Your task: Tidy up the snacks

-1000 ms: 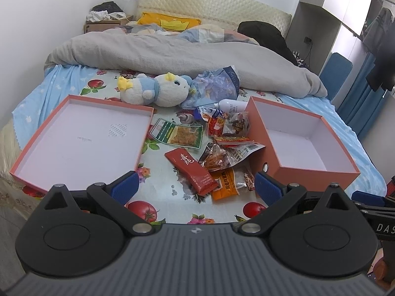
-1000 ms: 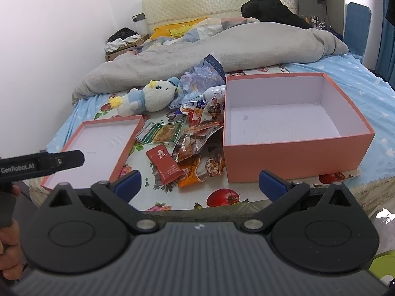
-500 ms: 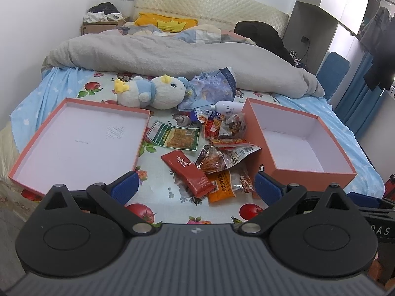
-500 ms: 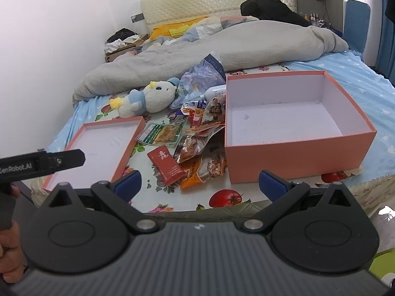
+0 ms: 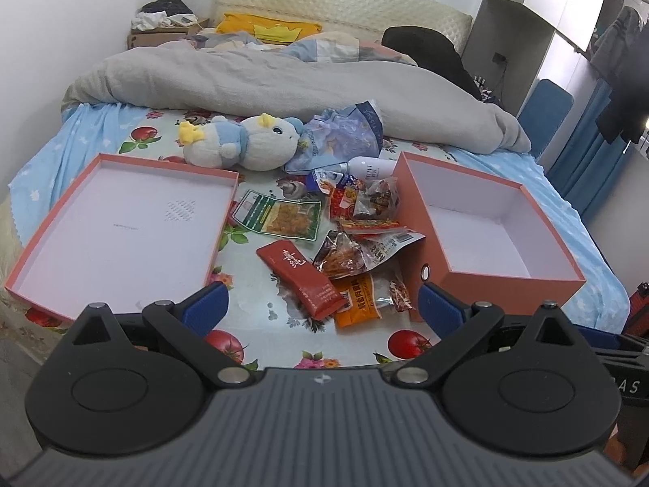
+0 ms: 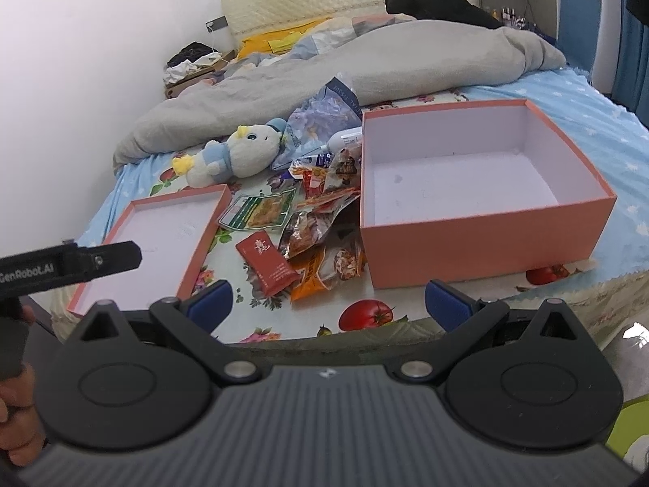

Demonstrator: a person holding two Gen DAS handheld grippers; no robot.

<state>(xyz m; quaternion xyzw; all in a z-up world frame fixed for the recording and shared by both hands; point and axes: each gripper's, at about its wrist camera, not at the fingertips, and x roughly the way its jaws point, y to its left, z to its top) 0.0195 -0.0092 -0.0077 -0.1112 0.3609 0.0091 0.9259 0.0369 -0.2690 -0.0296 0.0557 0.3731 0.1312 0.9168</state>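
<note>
Your left tool (image 5: 320,308) and right tool (image 6: 328,304) both hover at the near edge of the bed (image 5: 259,304), each spread wide and holding nothing. The snack packets (image 5: 357,239) lie in a loose pile on the bed between the shallow orange lid (image 5: 121,223) on the left and the deep orange box (image 5: 499,219) on the right. A red packet (image 5: 300,274) lies nearest you. A plush toy (image 5: 243,144) lies beyond the pile.

place: home bedroom | cues: bed (image 5: 121,138), padded headboard (image 5: 344,8), rumpled duvet (image 5: 284,81), plush toy (image 5: 243,144)
</note>
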